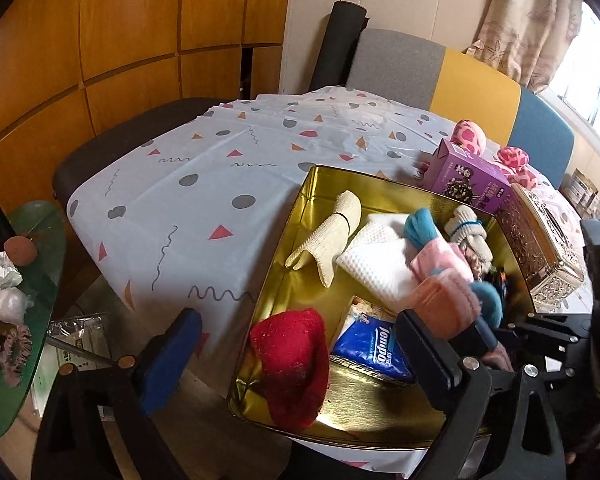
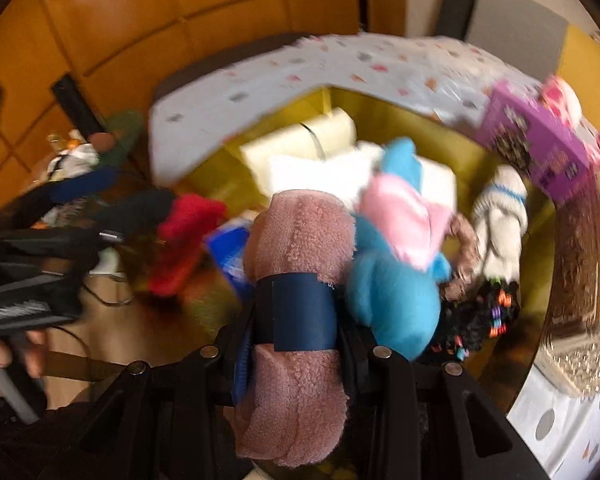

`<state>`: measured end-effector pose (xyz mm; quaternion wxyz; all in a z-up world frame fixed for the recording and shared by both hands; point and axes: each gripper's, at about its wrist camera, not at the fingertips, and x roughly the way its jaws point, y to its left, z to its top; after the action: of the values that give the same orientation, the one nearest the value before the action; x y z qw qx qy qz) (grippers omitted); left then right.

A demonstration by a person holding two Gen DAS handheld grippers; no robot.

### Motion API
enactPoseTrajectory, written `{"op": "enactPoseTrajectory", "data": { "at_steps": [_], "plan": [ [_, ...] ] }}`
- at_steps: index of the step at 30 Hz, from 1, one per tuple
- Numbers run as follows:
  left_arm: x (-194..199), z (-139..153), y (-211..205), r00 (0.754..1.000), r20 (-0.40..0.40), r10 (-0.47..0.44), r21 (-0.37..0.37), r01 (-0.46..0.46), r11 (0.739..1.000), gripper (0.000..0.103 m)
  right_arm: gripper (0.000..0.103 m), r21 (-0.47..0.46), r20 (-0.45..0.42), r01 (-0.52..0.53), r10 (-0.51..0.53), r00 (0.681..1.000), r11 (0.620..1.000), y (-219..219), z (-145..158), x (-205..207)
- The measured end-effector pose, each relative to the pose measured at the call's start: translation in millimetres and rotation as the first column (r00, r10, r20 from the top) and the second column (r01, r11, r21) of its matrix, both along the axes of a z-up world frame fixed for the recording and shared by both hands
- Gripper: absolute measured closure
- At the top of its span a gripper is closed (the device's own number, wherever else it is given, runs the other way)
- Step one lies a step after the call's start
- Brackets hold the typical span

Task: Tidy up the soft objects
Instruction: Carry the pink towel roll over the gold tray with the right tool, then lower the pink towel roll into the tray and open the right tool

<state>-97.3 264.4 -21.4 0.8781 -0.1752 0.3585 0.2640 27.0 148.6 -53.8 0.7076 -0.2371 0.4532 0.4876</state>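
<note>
Patterned tablecloth (image 1: 204, 200) under gold tin (image 1: 312, 184); right gripper (image 2: 296, 312) clamps fuzzy pink towel roll (image 2: 300, 232), long axis near-to-far; left gripper (image 1: 296, 356) wide, empty.

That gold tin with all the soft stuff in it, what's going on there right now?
A person is filling the gold tin with soft items. The right tongs are clamped on a rolled pink towel, held over the tin. The left tongs are wide open with nothing gripped, above the red knit piece at the tin's near edge. A cream cloth roll, white cloths and a tissue pack already lie inside.
</note>
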Motion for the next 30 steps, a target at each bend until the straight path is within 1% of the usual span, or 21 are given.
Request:
{"op": "enactPoseTrajectory", "data": {
  "at_steps": [7,9,13,16,17,18,20,21,25,27,28,30],
  "plan": [
    [4.2,-1.1,-4.6,1.000,-0.004,-0.016,0.001,0.016,1.000,0.005,0.068,-0.066,0.081,0.106,-0.101,0.992,0.992,-4.1,-18.1,17.5],
    [5.4,-1.1,-6.4,1.000,-0.005,-0.022,0.004,0.022,1.000,0.005,0.066,-0.081,0.079,0.132,-0.125,0.989,0.988,-4.9,-26.0,19.8],
    [6.5,-0.5,-9.9,1.000,-0.006,-0.028,0.011,0.028,1.000,0.004,0.062,-0.061,0.068,0.145,-0.141,0.988,0.987,-4.3,-26.4,17.9],
    [7.1,-0.5,-10.6,1.000,-0.008,-0.029,0.009,0.029,1.000,0.004,0.056,-0.030,0.060,0.160,-0.158,0.986,0.987,-12.8,-18.3,15.6],
    [7.2,-0.1,-11.6,1.000,-0.008,-0.029,0.010,0.029,1.000,0.003,0.053,-0.019,0.062,0.164,-0.163,0.985,0.986,-16.0,-14.5,13.7],
    [7.5,0.4,-12.8,1.000,-0.007,-0.030,0.013,0.030,0.999,0.003,0.046,-0.004,0.062,0.166,-0.165,0.984,0.986,-19.6,-9.9,11.9],
    [7.9,1.2,-15.0,0.999,-0.008,-0.033,0.017,0.033,0.999,0.001,0.040,0.027,0.065,0.171,-0.173,0.983,0.985,-25.9,-0.7,8.2],
    [8.3,1.9,-16.6,0.999,-0.007,-0.034,0.021,0.034,0.999,0.001,0.039,0.052,0.063,0.180,-0.183,0.981,0.982,-30.8,5.0,6.8],
    [8.2,6.2,-23.9,0.999,0.007,-0.041,0.041,0.041,0.998,0.000,0.039,0.140,0.041,0.225,-0.233,0.972,0.964,-50.6,21.7,4.2],
    [7.8,9.6,-30.8,0.999,0.019,-0.049,0.063,0.048,0.997,0.000,0.039,0.185,0.060,0.267,-0.282,0.958,0.946,-58.6,30.3,-0.1],
    [8.3,11.1,-34.5,0.998,0.022,-0.055,0.072,0.054,0.996,0.000,0.039,0.212,0.075,0.299,-0.320,0.944,0.931,-64.7,34.6,-1.7],
    [9.3,14.0,-43.2,0.997,0.030,-0.067,0.089,0.064,0.994,0.000,0.039,0.236,0.104,0.347,-0.379,0.919,0.908,-72.6,40.4,-3.9]
  ]
}}
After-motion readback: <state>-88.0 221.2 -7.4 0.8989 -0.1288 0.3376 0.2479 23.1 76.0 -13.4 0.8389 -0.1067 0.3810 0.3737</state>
